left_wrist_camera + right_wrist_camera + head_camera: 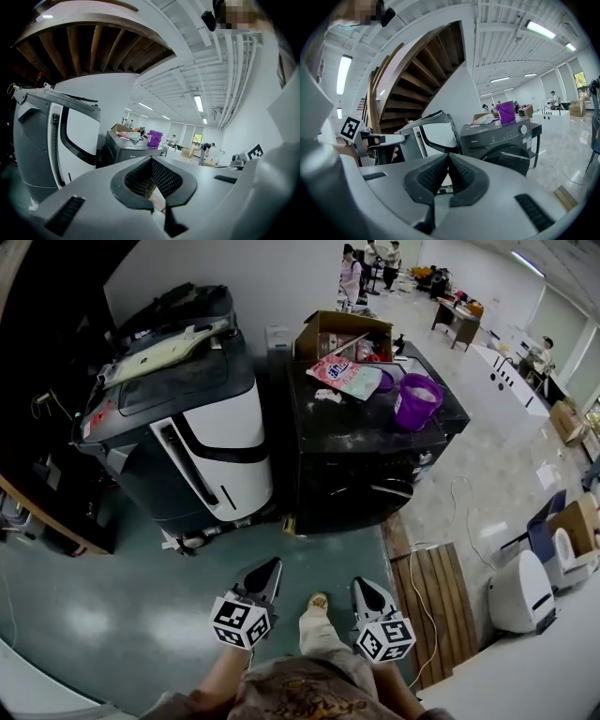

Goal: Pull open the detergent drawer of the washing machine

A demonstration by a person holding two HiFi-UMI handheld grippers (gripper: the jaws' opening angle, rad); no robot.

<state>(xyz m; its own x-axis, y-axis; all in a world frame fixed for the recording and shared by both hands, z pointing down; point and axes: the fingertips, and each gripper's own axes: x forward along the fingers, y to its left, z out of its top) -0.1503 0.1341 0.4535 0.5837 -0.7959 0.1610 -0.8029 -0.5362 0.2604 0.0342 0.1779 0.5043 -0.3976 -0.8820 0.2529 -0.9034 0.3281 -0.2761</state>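
Observation:
The dark front-loading washing machine [361,460] stands ahead of me across a stretch of green floor. On its lid are a purple bucket [417,401], a cardboard box [339,334] and a detergent bag [349,376]. Its control strip [501,133] with a round dial runs above the door; the strip looks flush and I cannot make out the drawer's outline. My left gripper [272,564] and right gripper [362,583] hang side by side low in the head view, well short of the machine. Both are shut with nothing in them, their pads meeting at the tips [151,159] [448,155].
A large grey-and-white copier [187,432] stands close to the washer's left side. A wooden pallet [441,601] and a white appliance [522,592] sit at the right, with a cable [469,521] on the floor. My shoe [319,601] is between the grippers. People stand far back.

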